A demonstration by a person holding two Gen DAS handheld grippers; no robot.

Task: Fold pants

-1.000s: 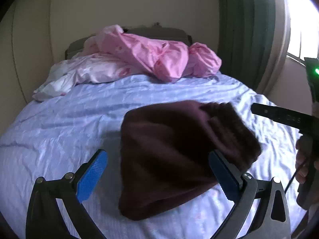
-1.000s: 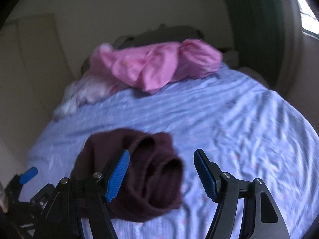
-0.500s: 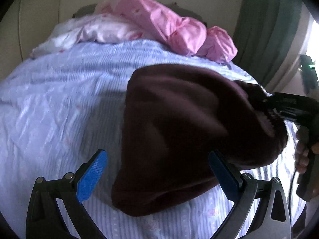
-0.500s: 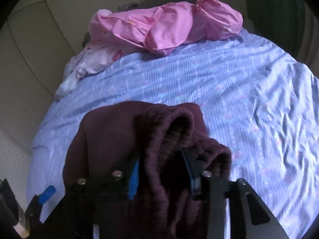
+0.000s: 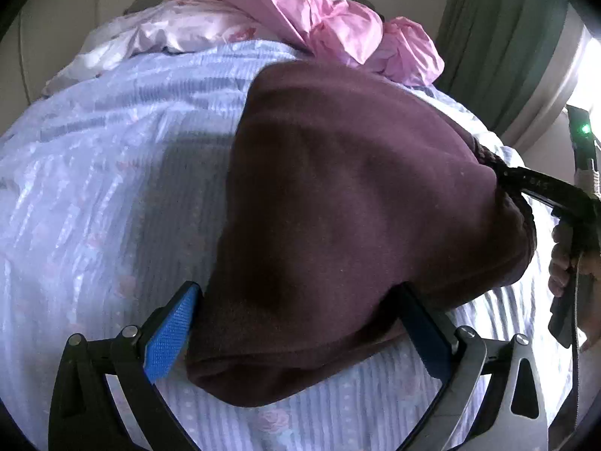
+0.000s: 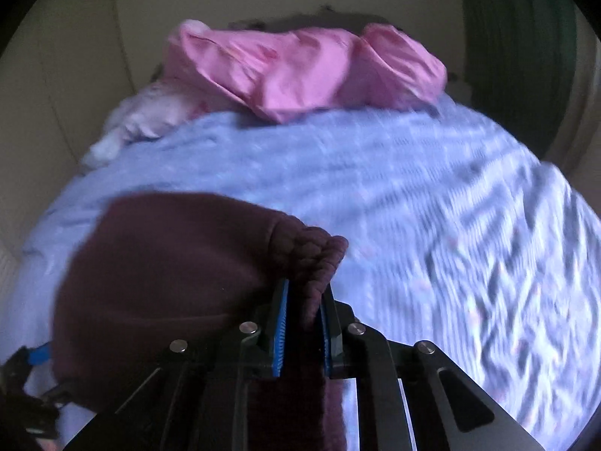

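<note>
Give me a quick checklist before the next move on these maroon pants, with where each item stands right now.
1. Right claw shut on the ribbed edge of the maroon pants: ok; it has just been closing, fabric between the pads.
2. Left claw gripping the pants: not ok; open, straddling the near end.
3. Pants lying on the blue bedsheet: ok.
4. Pants spread flat: not ok, bunched in a mound.
5. Pink bedding clear of the pants: ok, apart at the far end.
6. Which ribbed edge is held, waistband or cuff: cannot tell.
</note>
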